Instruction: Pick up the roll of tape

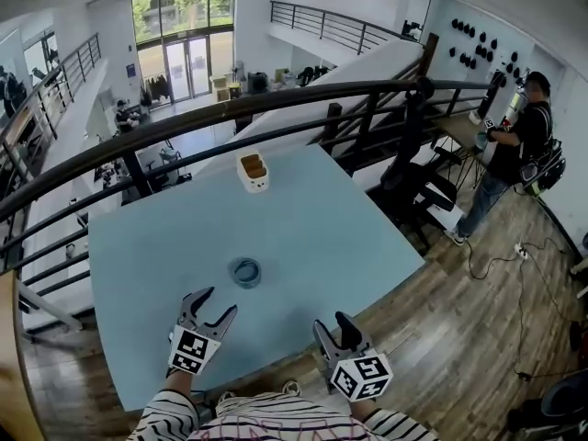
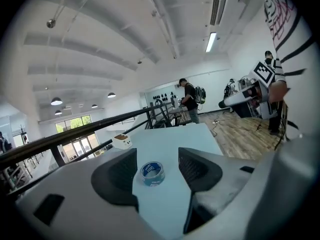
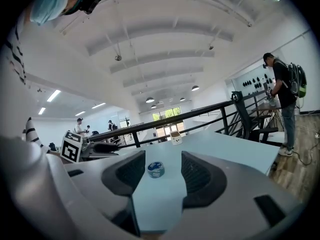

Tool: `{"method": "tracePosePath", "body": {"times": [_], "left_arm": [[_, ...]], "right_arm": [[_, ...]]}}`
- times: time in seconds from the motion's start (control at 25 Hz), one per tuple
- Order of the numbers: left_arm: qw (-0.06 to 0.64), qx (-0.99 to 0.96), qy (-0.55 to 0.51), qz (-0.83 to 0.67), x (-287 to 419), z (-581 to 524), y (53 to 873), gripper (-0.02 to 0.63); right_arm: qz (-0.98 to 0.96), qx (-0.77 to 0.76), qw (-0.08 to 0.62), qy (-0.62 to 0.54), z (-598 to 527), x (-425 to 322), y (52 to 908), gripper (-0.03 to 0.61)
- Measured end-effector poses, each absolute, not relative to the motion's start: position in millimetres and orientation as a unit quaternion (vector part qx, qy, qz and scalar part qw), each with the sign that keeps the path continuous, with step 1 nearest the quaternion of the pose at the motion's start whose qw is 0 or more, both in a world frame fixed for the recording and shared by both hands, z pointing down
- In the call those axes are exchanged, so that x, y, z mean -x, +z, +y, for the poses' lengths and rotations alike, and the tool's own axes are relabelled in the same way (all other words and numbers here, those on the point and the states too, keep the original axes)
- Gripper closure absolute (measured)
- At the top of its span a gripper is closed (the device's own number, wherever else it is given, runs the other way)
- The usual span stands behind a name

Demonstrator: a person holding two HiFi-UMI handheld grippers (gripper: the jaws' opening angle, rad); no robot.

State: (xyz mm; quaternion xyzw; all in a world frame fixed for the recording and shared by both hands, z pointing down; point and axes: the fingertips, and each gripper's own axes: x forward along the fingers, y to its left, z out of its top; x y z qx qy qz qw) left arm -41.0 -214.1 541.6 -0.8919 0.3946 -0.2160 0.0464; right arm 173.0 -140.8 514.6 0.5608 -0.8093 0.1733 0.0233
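A blue roll of tape lies flat on the pale blue table, near its front middle. My left gripper hovers just short of the roll, open, with nothing between its fingers. In the left gripper view the roll of tape shows between the two dark pads, a short way ahead. My right gripper is at the table's front edge, to the right of the roll, also open and empty. The right gripper view shows the roll of tape farther off, between its pads.
A small white box with brown contents stands at the table's far side. A dark railing curves behind the table. A person stands at the right on the wooden floor, where cables lie.
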Motion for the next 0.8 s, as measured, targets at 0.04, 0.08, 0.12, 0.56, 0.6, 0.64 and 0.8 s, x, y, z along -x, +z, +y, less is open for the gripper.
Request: {"method": "tracePosePath", "body": {"times": [0.04, 0.08, 0.12, 0.56, 0.6, 0.64, 0.8], "left_arm": [[0.05, 0.89, -0.225, 0.394, 36.5, -218.3, 546.5, 0.376], [0.052, 0.887, -0.235, 0.394, 32.8, -222.4, 551.7, 0.376], [0.054, 0.885, -0.244, 0.393, 29.6, -226.5, 557.0, 0.376], [0.055, 0.876, -0.337, 0.34, -1.7, -265.1, 610.9, 0.376], [0.055, 0.876, -0.346, 0.331, -3.9, -268.3, 616.5, 0.376], [0.056, 0.876, -0.355, 0.322, -6.0, -271.7, 621.8, 0.376], [0.054, 0.876, -0.379, 0.293, -10.3, -287.3, 640.6, 0.376]], "right_arm": [[-0.813, -0.555, 0.025, 0.175, -142.4, -176.5, 516.8, 0.359], [-0.817, -0.549, 0.027, 0.176, -143.9, -179.1, 518.1, 0.359], [-0.821, -0.542, 0.028, 0.176, -145.4, -181.1, 518.4, 0.359], [-0.846, -0.496, 0.051, 0.191, -165.7, -181.2, 529.4, 0.359], [-0.845, -0.495, 0.053, 0.194, -168.4, -180.5, 531.1, 0.359], [-0.845, -0.495, 0.055, 0.196, -171.2, -179.9, 532.5, 0.359], [-0.842, -0.497, 0.059, 0.202, -181.9, -176.5, 536.1, 0.359]]}}
